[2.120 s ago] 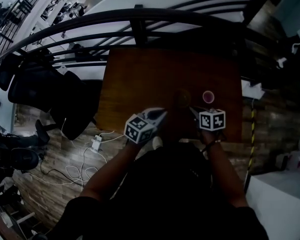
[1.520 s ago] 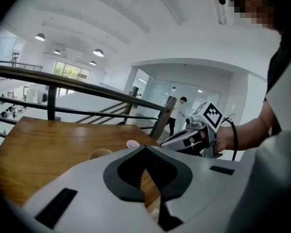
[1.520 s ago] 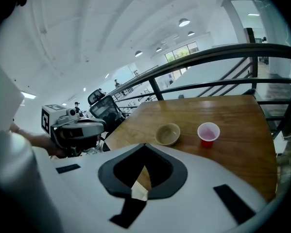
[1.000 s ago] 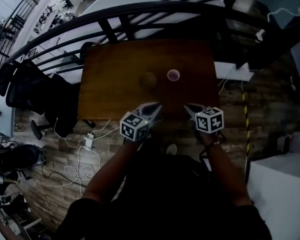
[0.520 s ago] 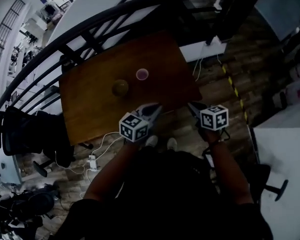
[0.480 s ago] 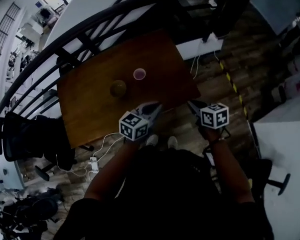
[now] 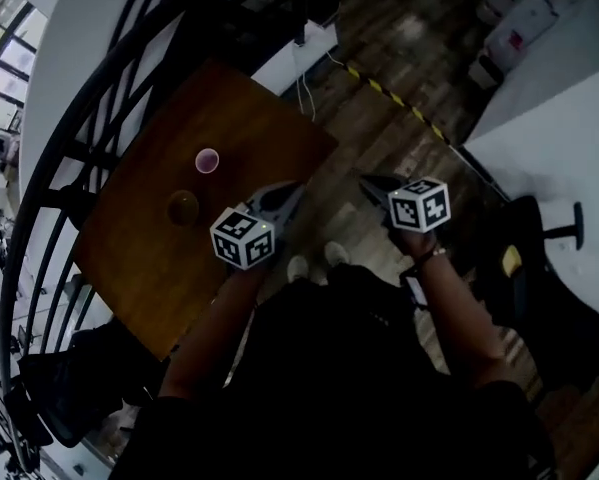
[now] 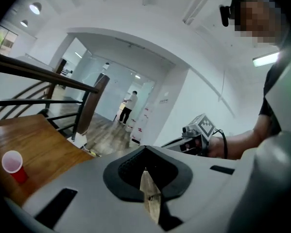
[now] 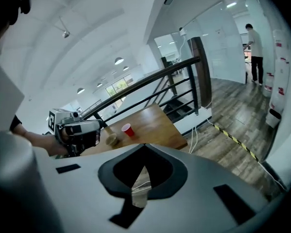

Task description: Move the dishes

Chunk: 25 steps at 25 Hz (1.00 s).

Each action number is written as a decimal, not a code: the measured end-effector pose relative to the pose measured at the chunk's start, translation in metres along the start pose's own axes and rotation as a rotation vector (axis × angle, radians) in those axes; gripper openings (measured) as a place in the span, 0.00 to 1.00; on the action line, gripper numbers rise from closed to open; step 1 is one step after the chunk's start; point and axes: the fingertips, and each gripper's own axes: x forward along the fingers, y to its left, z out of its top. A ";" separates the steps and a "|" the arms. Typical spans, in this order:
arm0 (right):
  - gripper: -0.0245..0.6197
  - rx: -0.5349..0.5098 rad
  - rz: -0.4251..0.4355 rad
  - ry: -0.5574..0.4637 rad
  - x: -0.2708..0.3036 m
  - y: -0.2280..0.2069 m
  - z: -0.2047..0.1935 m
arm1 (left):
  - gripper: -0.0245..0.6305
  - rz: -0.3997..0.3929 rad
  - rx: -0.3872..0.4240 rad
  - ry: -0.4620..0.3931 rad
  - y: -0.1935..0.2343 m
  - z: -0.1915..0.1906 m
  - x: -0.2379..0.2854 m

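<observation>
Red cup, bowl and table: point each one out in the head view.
Red cup (image 7: 207,160), head view, on its open mouth.
Bowl (image 7: 183,207), head view, on its inside.
Table (image 7: 259,118), head view, on the bare wooden top.

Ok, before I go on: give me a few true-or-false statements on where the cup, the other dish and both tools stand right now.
1. The red cup stands on the wooden table. True.
2. The left tool grips the red cup. False: its jaws are together on nothing, and the cup stands apart from it on the table.
3. The right tool hangs over the floor, off the table. True.
4. The brown dish sits inside the red cup. False: the two stand side by side on the table, apart.
</observation>
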 end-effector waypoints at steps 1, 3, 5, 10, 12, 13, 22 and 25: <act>0.05 0.017 -0.020 -0.012 -0.006 -0.002 -0.005 | 0.02 -0.027 0.008 0.011 -0.005 -0.002 0.003; 0.05 0.052 -0.059 -0.037 -0.021 -0.008 -0.017 | 0.02 -0.080 0.027 0.036 -0.017 -0.007 0.011; 0.05 0.092 -0.104 -0.063 -0.037 -0.012 -0.032 | 0.02 -0.135 0.047 0.061 -0.029 -0.013 0.020; 0.05 0.195 -0.202 -0.119 -0.074 -0.017 -0.076 | 0.02 -0.270 0.091 0.121 -0.067 -0.032 0.041; 0.05 0.235 -0.237 -0.144 -0.093 -0.020 -0.091 | 0.02 -0.320 0.106 0.150 -0.084 -0.039 0.052; 0.05 0.252 -0.254 -0.158 -0.103 -0.022 -0.097 | 0.02 -0.343 0.115 0.164 -0.093 -0.042 0.058; 0.05 0.380 -0.370 -0.279 -0.210 -0.062 -0.168 | 0.02 -0.505 0.207 0.245 -0.201 -0.067 0.123; 0.05 0.409 -0.392 -0.309 -0.252 -0.076 -0.194 | 0.02 -0.541 0.225 0.264 -0.248 -0.080 0.147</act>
